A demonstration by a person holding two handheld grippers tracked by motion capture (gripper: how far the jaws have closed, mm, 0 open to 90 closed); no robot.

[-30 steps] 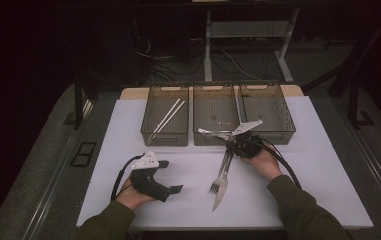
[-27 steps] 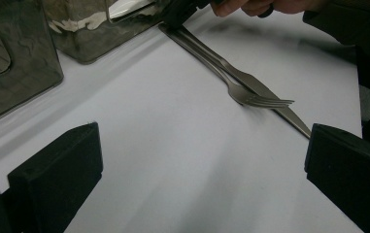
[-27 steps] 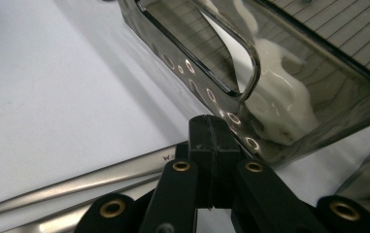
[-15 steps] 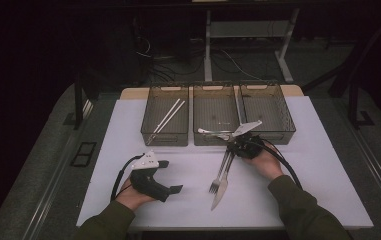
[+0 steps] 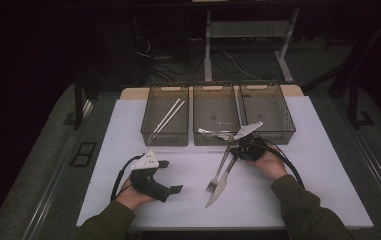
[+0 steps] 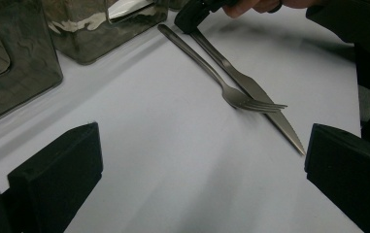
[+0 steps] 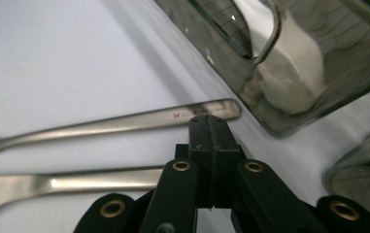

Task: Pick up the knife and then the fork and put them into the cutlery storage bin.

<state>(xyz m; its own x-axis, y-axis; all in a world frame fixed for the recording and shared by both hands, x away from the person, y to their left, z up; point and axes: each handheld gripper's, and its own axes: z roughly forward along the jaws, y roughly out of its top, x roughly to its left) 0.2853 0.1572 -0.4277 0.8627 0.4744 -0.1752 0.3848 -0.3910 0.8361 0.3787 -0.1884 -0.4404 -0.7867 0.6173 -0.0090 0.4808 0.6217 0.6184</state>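
White sheet covering the table (image 5: 128, 130) carries everything, with a dark room behind it. Three smoky transparent plastic bins (image 5: 216, 120) stand in a row near the far edge; the left one holds a pair of pale chopsticks (image 5: 166, 120), and a piece of cutlery lies in the middle one.

Between the bins and the near edge lie a silver metal fork (image 5: 218, 172) and a silver metal table knife (image 5: 222, 184), side by side and touching, handles toward the bins.

In my judgement the step in hand is the pickup of the knife. The right gripper (image 7: 210, 128) has its jaws pressed together, and the knife handle runs under them; whether the pads really pinch it I cannot tell. The fork handle end lies just beside the jaw tips, apart from them.

The left gripper (image 6: 197, 170) rests on the sheet near the near-left corner, jaws wide and holding nothing, well apart from the cutlery.

The next move probably calls for lifting the knife without dragging the fork, then carrying it to a bin
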